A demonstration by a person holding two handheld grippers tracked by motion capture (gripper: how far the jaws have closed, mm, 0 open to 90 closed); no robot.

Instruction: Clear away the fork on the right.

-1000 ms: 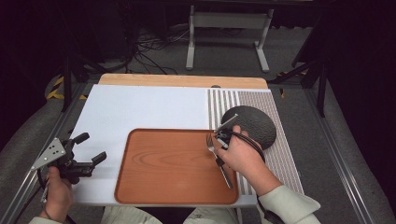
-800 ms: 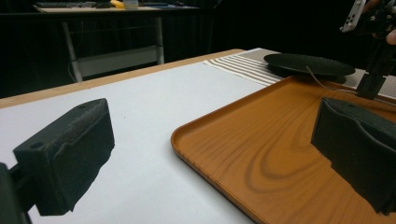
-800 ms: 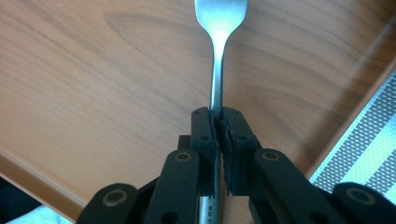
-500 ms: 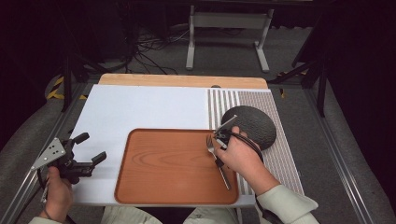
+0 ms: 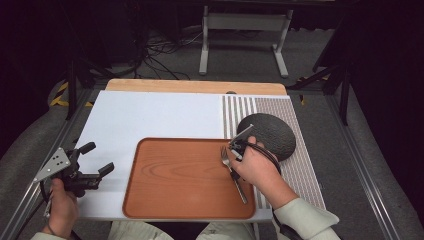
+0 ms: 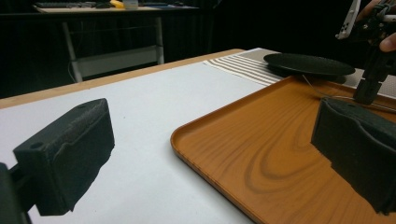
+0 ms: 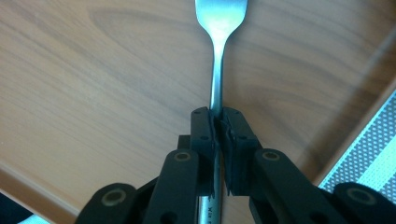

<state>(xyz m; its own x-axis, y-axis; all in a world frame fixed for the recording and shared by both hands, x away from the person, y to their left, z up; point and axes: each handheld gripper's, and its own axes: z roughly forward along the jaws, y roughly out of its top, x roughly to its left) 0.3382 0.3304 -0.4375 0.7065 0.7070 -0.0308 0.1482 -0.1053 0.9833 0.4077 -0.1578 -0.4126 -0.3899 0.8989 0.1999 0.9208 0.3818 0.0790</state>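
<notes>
A metal fork (image 5: 234, 172) lies along the right side of the brown wooden tray (image 5: 180, 185). My right gripper (image 5: 236, 156) points down on it, and its jaws are shut on the fork's neck (image 7: 216, 93) just below the tines. My left gripper (image 5: 97, 159) hovers over the white mat at the table's left, open, with nothing between its pads (image 6: 70, 156). From the left gripper view I see the tray (image 6: 261, 154) ahead and the right gripper (image 6: 371, 88) standing on it at the far right.
A dark round plate (image 5: 267, 135) sits on the striped placemat (image 5: 300, 165) right of the tray, close behind my right hand. The white mat (image 5: 150, 117) covers the table's left and middle. A metal stand (image 5: 242, 30) and cables lie on the floor beyond.
</notes>
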